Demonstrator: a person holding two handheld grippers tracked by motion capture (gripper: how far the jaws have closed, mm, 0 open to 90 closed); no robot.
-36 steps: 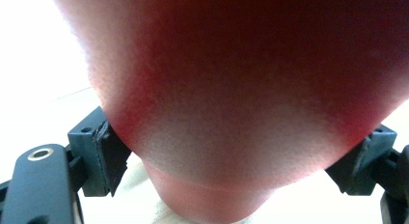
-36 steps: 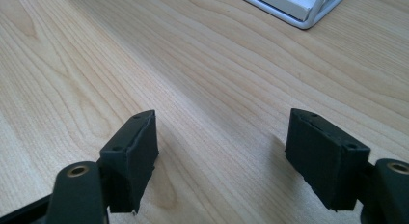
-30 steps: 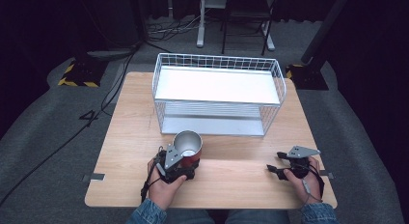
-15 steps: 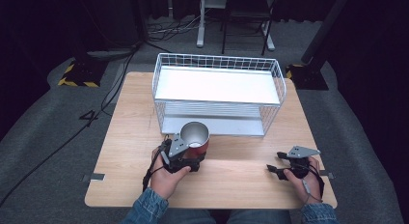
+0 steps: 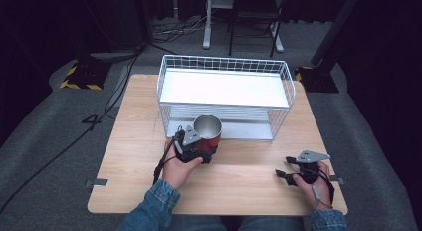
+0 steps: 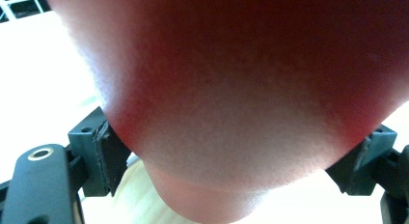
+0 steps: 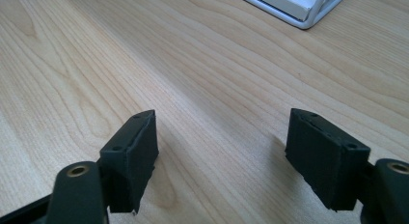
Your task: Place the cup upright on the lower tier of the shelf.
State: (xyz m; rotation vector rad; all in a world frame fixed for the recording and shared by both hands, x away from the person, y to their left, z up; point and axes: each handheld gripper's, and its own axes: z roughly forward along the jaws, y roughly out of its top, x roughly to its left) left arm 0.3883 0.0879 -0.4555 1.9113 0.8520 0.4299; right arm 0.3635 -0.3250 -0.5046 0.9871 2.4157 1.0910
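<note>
While the left hand (image 5: 178,167) reaches forward from the table's near edge, its left gripper (image 5: 199,147) clamps a red cup (image 5: 209,132) just before the white wire basket (image 5: 225,94); the right gripper (image 5: 291,167) lies low near the right corner.

Left gripper view: both pads (image 6: 108,154) press the cup's (image 6: 241,98) red wall.

Right gripper view: jaws stand wide apart over bare wooden table (image 7: 202,84).

Pale matt wood-grain table (image 5: 249,176), white wire basket (image 5: 278,71), red cup (image 5: 208,132) with shiny metal inside
</note>
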